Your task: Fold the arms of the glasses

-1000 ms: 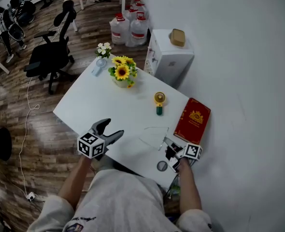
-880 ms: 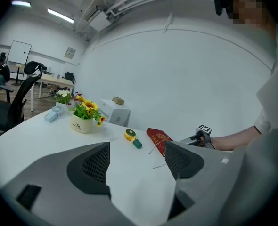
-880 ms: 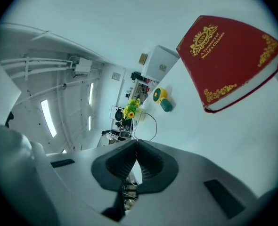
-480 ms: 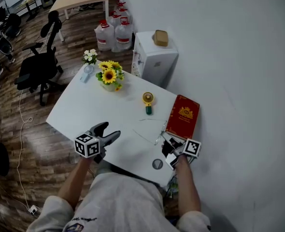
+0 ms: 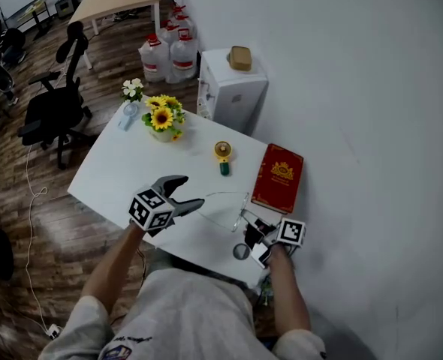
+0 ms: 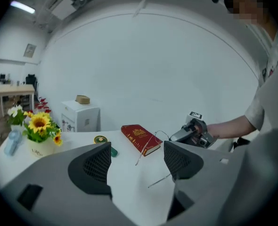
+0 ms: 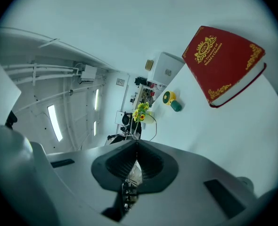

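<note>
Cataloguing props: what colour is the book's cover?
The book is red with gold trim; right gripper view.

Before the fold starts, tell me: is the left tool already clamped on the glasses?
No: in the left gripper view the left tool stands open, its pads clear of the glasses.

Pale short-sleeved T-shirt (image 5: 188,313); grey left hand-held gripper (image 5: 193,192) with black-and-white marker cube (image 5: 151,211).

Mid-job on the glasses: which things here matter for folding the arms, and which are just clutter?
In the job:
glasses, pinched in the shut right gripper
left gripper, open, empty

Lying about:
red book
sunflowers
yellow-and-green gadget
grey disc
white cabinet
</note>
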### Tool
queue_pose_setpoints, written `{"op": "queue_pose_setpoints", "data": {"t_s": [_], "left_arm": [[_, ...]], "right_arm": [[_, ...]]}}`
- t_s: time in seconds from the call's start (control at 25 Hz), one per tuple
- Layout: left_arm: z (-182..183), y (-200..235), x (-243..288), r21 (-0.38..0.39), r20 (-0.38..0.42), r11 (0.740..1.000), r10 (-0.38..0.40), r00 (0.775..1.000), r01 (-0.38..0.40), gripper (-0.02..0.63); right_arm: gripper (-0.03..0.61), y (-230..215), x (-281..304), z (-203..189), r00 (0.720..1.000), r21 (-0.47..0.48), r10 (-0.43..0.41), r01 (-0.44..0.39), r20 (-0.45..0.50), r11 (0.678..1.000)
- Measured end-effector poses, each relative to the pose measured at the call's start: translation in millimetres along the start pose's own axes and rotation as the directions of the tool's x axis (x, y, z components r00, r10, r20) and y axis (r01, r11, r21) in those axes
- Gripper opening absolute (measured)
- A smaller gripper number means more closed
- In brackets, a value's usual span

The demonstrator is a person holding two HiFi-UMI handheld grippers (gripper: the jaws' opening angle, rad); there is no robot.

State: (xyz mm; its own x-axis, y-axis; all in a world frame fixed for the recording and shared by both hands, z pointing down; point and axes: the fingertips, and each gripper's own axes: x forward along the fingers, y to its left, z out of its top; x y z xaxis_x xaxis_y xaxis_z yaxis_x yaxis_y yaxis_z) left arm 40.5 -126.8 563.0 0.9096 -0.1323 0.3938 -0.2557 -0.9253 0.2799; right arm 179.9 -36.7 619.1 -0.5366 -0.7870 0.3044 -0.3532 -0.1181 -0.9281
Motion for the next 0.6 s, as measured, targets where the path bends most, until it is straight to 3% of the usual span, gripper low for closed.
{"op": "queue_pose_setpoints", "data": {"t_s": [0.16,0.32,0.56,0.6], "left_arm": [[-2.2,-11.7,19.9,0.169,-0.119,0.986,0.019,0.993,0.001,0.325],[-8.5,-22.3,33.9,0.300,-0.215,0.954,0.049,0.975,0.019,0.236],[-23.4,-27.8,50.2,0.398,-0.318,0.916,0.088,0.944,0.049,0.139],[-25.4,-28.6,51.1,0.396,-0.333,0.917,0.091,0.939,0.052,0.091]], "right_arm": [[0.009,1.2,-0.1,-10.0,1.000,0.004,-0.019,0.019,-0.013,1.000],[0.009,8.8,1.3,-16.4,1.000,0.004,-0.013,0.013,-0.015,1.000],[0.009,15.6,4.6,-19.8,1.000,0.009,-0.002,0.002,-0.012,1.000],[0.009,16.2,4.3,-20.0,1.000,0.013,-0.004,0.004,-0.010,1.000]]}}
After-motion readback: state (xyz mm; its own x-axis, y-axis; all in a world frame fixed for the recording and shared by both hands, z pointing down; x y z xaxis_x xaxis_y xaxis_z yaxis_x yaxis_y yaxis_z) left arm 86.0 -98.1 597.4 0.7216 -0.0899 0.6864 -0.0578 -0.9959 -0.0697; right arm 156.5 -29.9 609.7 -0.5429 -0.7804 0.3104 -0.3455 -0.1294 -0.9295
